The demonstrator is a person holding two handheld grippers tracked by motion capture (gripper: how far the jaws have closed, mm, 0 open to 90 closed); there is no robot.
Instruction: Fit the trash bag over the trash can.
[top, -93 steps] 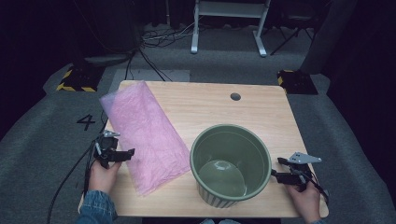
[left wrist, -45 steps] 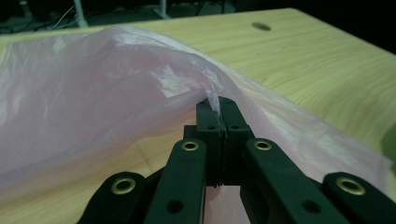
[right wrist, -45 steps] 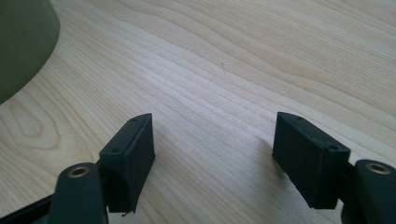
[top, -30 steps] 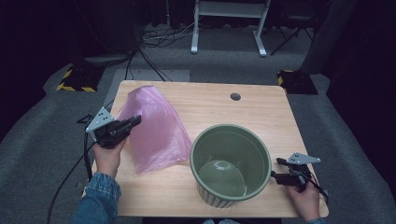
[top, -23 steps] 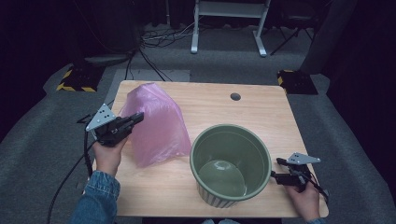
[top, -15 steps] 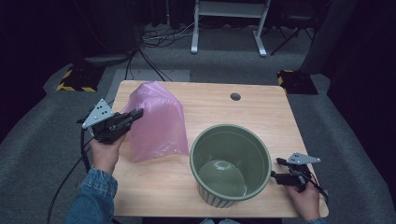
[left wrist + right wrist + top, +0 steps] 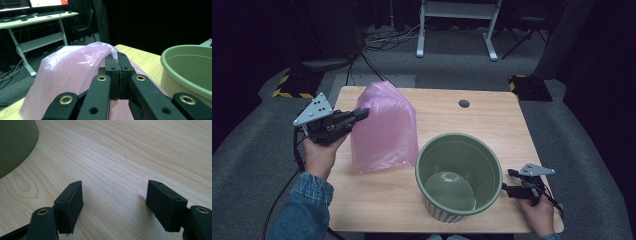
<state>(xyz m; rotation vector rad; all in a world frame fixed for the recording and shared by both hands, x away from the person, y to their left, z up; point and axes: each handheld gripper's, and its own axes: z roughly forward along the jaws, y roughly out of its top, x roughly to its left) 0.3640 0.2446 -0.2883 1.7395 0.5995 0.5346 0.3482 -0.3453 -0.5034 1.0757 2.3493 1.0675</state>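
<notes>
Pink plastic bag [image 7: 384,127] stands puffed up on the left half of my wooden table [image 7: 492,125], its top pinched between the closed jaws of my left gripper [image 7: 357,115], which I hold raised off the left edge. Just right of the bag, touching or nearly so, sits a green pot [image 7: 459,182] close to the near edge; I see nothing in it but its own floor. Bare wood lies beyond the pot up to a small round hole [image 7: 464,103]. My right gripper [image 7: 507,182] rests at the near right corner, jaws spread apart over bare wood. I can read no writing.
</notes>
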